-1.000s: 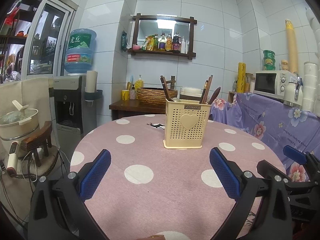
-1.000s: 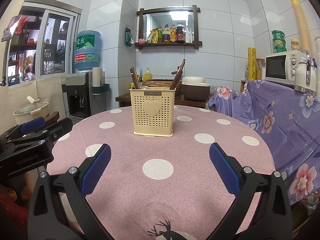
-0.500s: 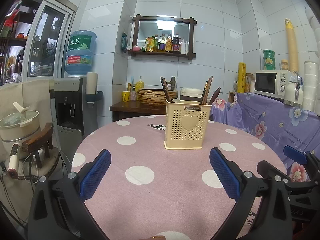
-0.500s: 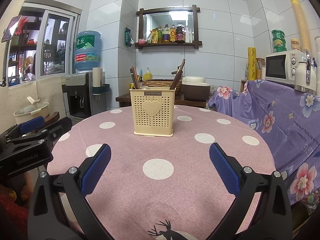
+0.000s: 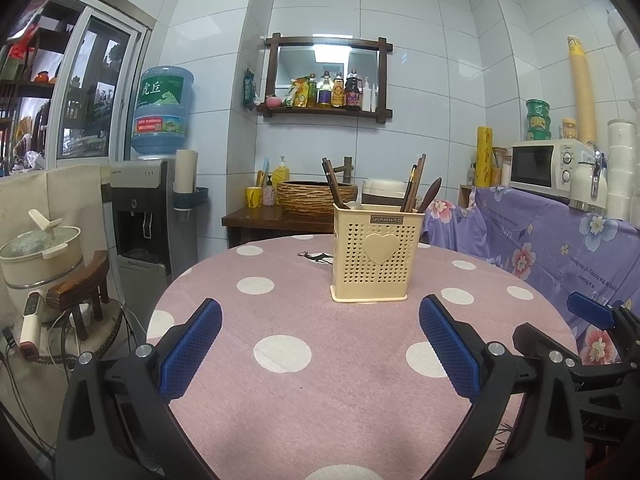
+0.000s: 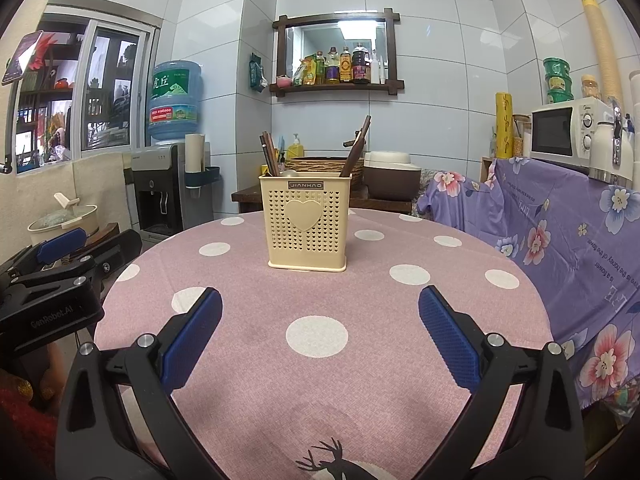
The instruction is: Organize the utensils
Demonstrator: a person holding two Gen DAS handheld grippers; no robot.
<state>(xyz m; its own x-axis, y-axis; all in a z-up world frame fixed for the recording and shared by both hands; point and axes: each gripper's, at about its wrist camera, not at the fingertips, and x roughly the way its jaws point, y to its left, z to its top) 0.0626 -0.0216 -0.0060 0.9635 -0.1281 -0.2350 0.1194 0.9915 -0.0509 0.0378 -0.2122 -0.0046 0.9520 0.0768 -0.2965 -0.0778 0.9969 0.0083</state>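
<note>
Tipping is the main risk here: the cream utensil holder (image 5: 376, 254) stands alone and upright toward the far edge of the round tabletop (image 5: 280, 392), tall on a narrow base, so a sideways knock from either gripper or a tug on one of the leaning handles could likely topple it or slide it on the cloth. The dark utensils (image 5: 416, 184) lean out at angles from its compartments, and pulling one could drag its neighbours along. The left gripper (image 5: 320, 346) hangs above the near edge with its blue pads spread wide and nothing between them; the right gripper (image 6: 320, 336) is likewise wide apart and empty.

The tabletop wears a pink cloth with white dots, soft enough to wrinkle. Around it are white tiled walls, a water dispenser (image 5: 154, 216) beyond the left edge, a microwave (image 5: 546, 170) beyond the right, and a shelf of bottles (image 5: 328, 92) on the far wall.
</note>
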